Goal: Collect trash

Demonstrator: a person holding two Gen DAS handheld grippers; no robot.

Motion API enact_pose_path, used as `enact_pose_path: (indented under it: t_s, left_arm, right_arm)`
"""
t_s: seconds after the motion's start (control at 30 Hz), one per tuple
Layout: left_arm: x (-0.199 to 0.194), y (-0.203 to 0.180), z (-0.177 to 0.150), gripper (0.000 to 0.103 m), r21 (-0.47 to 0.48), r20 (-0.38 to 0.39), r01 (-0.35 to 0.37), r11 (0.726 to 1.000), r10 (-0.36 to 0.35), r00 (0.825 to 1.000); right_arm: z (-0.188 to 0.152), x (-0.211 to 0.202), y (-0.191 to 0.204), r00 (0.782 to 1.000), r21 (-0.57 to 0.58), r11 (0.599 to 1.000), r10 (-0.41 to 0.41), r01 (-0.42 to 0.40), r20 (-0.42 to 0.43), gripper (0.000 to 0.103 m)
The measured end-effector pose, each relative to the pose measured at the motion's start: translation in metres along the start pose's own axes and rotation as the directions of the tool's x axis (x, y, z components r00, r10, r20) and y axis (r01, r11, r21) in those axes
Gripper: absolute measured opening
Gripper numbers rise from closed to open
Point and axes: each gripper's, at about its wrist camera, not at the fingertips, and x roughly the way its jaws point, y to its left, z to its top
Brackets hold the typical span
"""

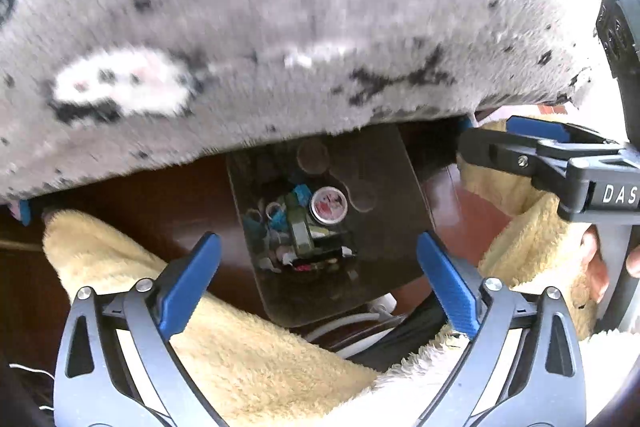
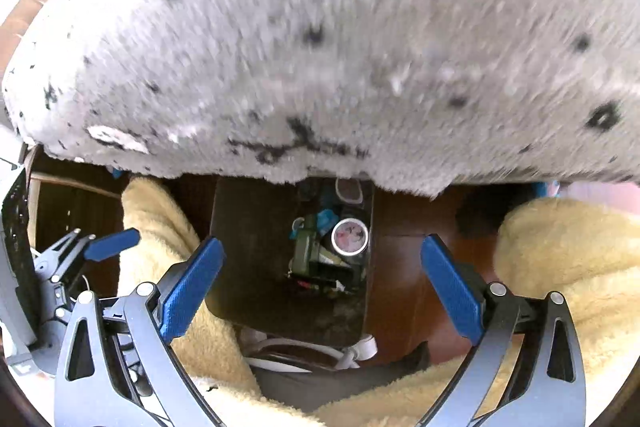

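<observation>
A dark bin (image 1: 384, 187) (image 2: 248, 251) stands on the brown floor below me, holding mixed trash: a round tin lid (image 1: 329, 206) (image 2: 349, 236), a green piece (image 1: 301, 231) (image 2: 306, 247) and blue scraps. My left gripper (image 1: 318, 283) is open and empty above the bin. My right gripper (image 2: 322, 285) is open and empty above it too. The right gripper also shows at the right of the left wrist view (image 1: 516, 143). The left gripper shows at the left edge of the right wrist view (image 2: 96, 247).
A grey fleece blanket with dark spots (image 1: 280, 27) (image 2: 340, 47) fills the upper half of both views, blurred. Yellow fleece legs (image 1: 240, 347) (image 2: 568, 259) flank the bin. A white cable (image 1: 352, 323) (image 2: 304, 347) lies on the floor beside the bin.
</observation>
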Motion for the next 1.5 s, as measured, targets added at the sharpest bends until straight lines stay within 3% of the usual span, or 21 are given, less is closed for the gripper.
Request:
enact_pose_path:
  t_s: [0.2, 0.43, 0.67, 0.9, 1.07, 1.27, 1.37, 1.5]
  left_arm:
    - [-0.043, 0.006, 0.013, 0.095, 0.002, 0.117, -0.044, 0.999, 0.043, 0.992]
    - [-0.088, 0.007, 0.043, 0.095, 0.018, 0.248, -0.083, 0.996, 0.076, 0.966]
    - [-0.121, 0.017, 0.100, 0.095, 0.020, 0.352, -0.095, 0.995, 0.082, 0.932]
    - [-0.117, 0.031, 0.178, 0.095, 0.010, 0.402, -0.137, 0.991, 0.121, 0.908]
    - [-0.104, 0.044, 0.233, 0.095, 0.006, 0.405, -0.134, 0.991, 0.120, 0.906]
    - [-0.077, 0.056, 0.294, 0.094, 0.003, 0.388, -0.155, 0.988, 0.141, 0.911]
    - [-0.060, 0.066, 0.317, 0.088, -0.012, 0.370, -0.142, 0.990, 0.136, 0.919]
    - [-0.040, 0.077, 0.340, 0.085, -0.024, 0.349, -0.128, 0.991, 0.128, 0.928]
  right_arm:
    - [0.017, -0.048, 0.009, 0.989, -0.065, 0.996, -0.053, 0.063, 0.136, 0.099]
    - [0.051, -0.095, 0.012, 0.953, -0.110, 0.984, -0.104, 0.141, 0.284, 0.099]
    - [0.109, -0.111, 0.001, 0.924, -0.087, 0.977, -0.154, 0.196, 0.351, 0.099]
    - [0.177, -0.112, -0.016, 0.918, -0.061, 0.981, -0.150, 0.184, 0.367, 0.099]
    - [0.225, -0.102, -0.028, 0.904, -0.036, 0.977, -0.179, 0.209, 0.387, 0.099]
    - [0.281, -0.083, -0.052, 0.921, 0.008, 0.986, -0.158, 0.165, 0.356, 0.099]
    - [0.308, -0.069, -0.056, 0.915, -0.028, 0.972, -0.209, 0.233, 0.344, 0.099]
    - [0.335, -0.057, -0.065, 0.915, -0.014, 0.968, -0.231, 0.249, 0.331, 0.099]
